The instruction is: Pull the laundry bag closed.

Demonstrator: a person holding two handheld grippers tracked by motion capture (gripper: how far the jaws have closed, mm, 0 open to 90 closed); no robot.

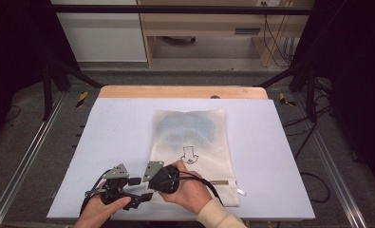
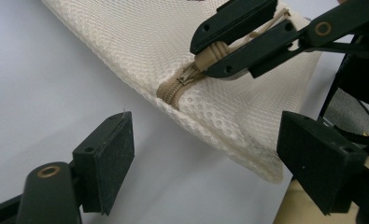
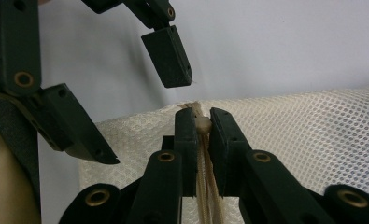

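Observation:
A cream mesh bag (image 1: 194,137) lies flat on the white mat (image 1: 118,133), with something bluish inside its far half and a black arrow printed on it. Its tan zipper (image 2: 177,86) runs along the near edge. My right gripper (image 3: 203,123) is shut on the tan zipper pull (image 2: 209,57) at the bag's near left corner. My left gripper (image 2: 205,140) is open just off that corner, one jaw over the mat and one by the bag's edge, holding nothing. In the high view the left gripper (image 1: 141,188) and the right gripper (image 1: 157,183) sit close together at the mat's front.
The white mat covers a wooden table (image 1: 182,91) with dark frame rails on both sides. A short white tab (image 1: 241,192) sticks out at the bag's near right corner. Cupboards and cables (image 1: 275,38) stand beyond the far edge.

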